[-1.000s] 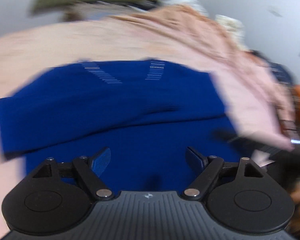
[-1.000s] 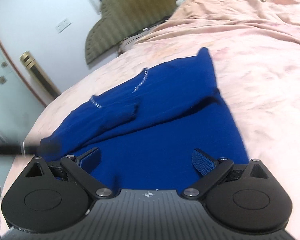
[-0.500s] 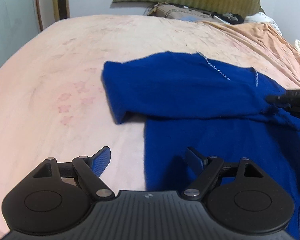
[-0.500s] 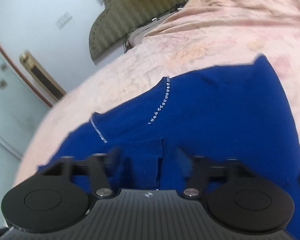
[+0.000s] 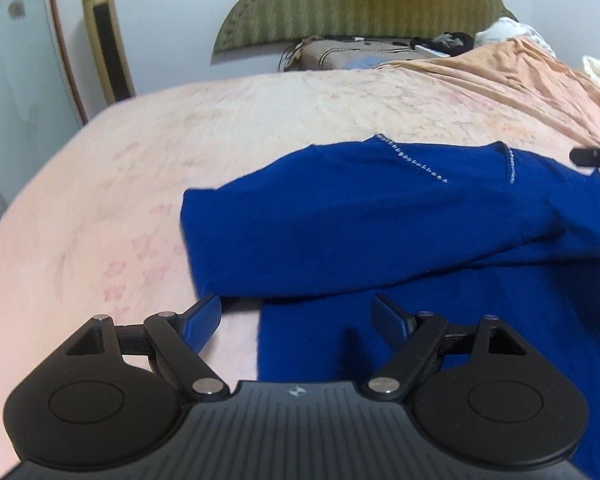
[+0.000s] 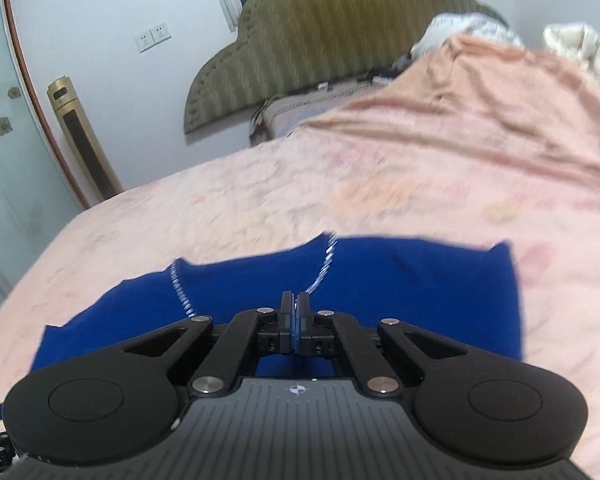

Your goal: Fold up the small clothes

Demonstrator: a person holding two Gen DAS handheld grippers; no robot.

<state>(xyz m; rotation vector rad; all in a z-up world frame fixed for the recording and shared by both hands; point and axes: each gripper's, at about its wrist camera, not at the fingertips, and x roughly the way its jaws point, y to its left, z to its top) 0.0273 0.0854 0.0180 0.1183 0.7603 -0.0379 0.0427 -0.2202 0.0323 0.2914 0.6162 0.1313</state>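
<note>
A royal-blue knit top (image 5: pixel 380 220) with sparkly trim lines lies on the pink bedsheet (image 5: pixel 220 128), one part folded across its body. My left gripper (image 5: pixel 296 316) hovers open over the top's near left edge, one fingertip above the sheet and the other above blue cloth. My right gripper (image 6: pixel 295 306) has its pads pressed together at the top's near edge, with blue cloth pinched between them. Its black tip (image 5: pixel 596 156) shows at the top's far right corner in the left wrist view.
An olive striped headboard (image 5: pixel 360 0) and a brown pillow (image 5: pixel 340 54) lie at the bed's far end. A bunched peach blanket (image 5: pixel 520 76) fills the far right. A gold tower fan (image 5: pixel 106 40) stands by the wall at left, beside a glass door (image 6: pixel 4 160).
My right gripper went from wide open to shut while moving over the top toward its trim. The left view swung left and now shows the top's left edge and bare sheet.
</note>
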